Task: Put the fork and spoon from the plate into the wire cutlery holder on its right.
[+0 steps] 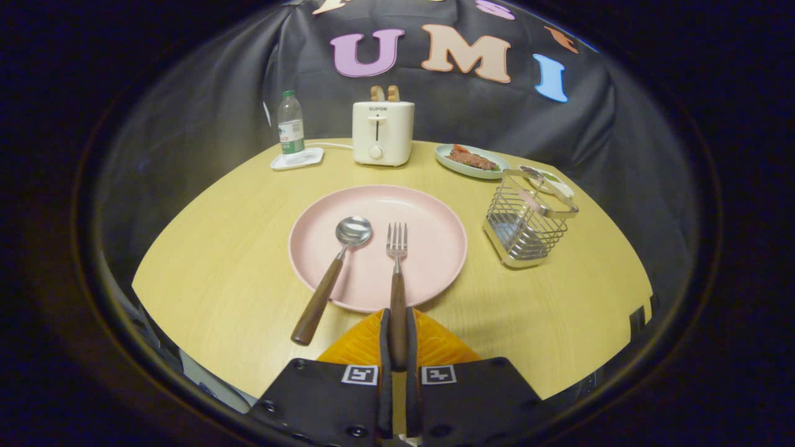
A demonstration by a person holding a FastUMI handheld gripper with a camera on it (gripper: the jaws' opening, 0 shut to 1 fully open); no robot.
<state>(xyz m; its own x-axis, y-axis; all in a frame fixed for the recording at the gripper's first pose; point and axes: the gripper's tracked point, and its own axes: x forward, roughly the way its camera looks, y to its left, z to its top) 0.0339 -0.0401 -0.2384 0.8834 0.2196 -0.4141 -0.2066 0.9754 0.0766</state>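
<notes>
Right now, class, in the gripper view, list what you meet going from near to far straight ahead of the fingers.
Fingers closed on the wooden fork handle → fork's silver tines on the round pink plate → bare yellow wooden table → cream toaster holding toast.

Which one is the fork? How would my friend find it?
Look for the big pink plate in the middle of the yellow table. Two wooden-handled pieces lie on it; the fork is the one nearer the wire cutlery holder, its handle pinched in the tool. It has pointy prongs, while the spoon has a round bowl.
</notes>
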